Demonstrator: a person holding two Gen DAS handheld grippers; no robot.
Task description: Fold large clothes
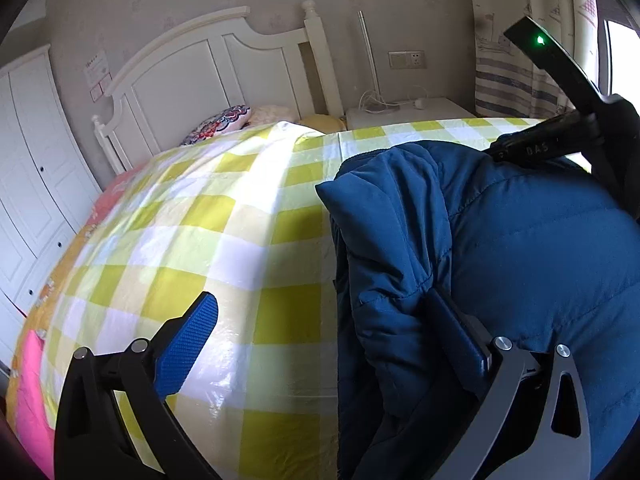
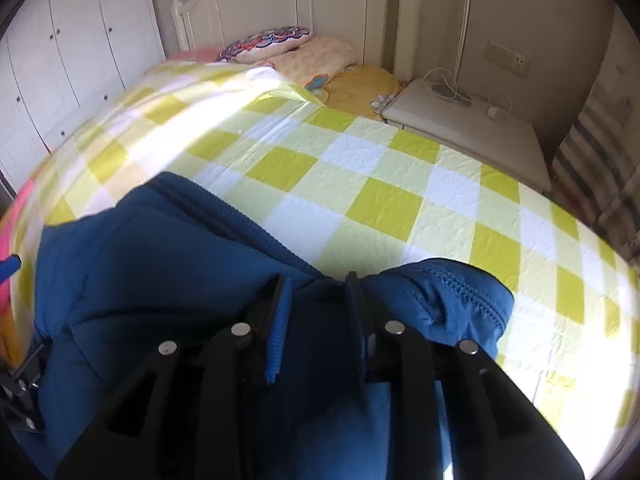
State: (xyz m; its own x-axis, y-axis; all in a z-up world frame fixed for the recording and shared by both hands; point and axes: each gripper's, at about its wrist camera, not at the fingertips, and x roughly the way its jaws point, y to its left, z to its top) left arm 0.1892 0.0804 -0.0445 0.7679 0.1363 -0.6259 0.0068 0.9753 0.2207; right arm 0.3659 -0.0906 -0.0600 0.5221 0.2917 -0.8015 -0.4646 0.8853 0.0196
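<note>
Fabric fills most of both views: a large dark-blue quilted puffer jacket (image 1: pixel 520 248) lies heaped on the bed, over a glossy yellow-and-white checked cover (image 1: pixel 224 216). The left tongs (image 1: pixel 332 344) are spread wide, one blue textured pad bare over the cover, the other pad pressed against a bunched fold at the jacket's left edge, so nothing is pinched. The right tongs (image 2: pixel 316 320) sit at the jacket's far side, narrowly parted with padded cloth between the pads; whether they truly grip it is hard to tell from this angle, though they seem not quite closed.

From the left tongs the jacket lies to the right and ahead; its bulk appears to stretch across the bed between the two tools. A zipper line (image 2: pixel 256 220) runs diagonally along the edge towards the right tongs, which look nearer to a usable hem.

The shell is smooth, slippery-looking and puffy, likely to spring back after folding. The cover is shiny, plastic-like.
</note>
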